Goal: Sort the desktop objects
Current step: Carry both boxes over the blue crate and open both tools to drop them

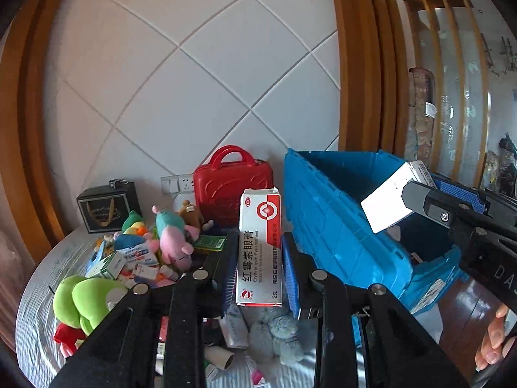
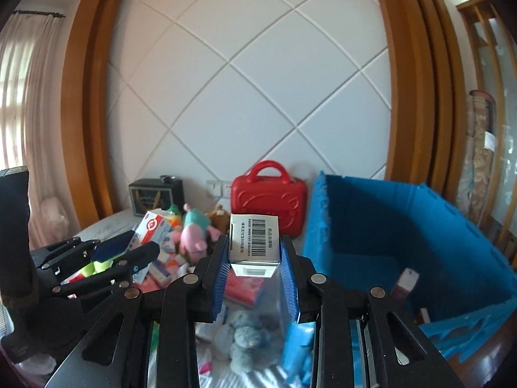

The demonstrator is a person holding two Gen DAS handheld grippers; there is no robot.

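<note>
Aloft, an eye-ointment box (image 1: 259, 249) was clamped upright in the left gripper (image 1: 258, 255); a barcoded box (image 2: 254, 242), prob. medicine, was pinched by the right gripper (image 2: 255, 258), near the blue crate (image 2: 371, 226).

Your left gripper (image 1: 258, 252) points forward and slightly down, its fingers (image 1: 292, 278) clamped on the two sides of an upright red-and-white box (image 1: 260, 249). Your right gripper (image 2: 255, 258) holds the same slight downward tilt, its fingers (image 2: 287, 278) pressed against a barcode box (image 2: 254, 239). In the left wrist view the right gripper sits to the right, and your fingertips (image 1: 492, 339) wrap its handle at the lower right edge.
</note>
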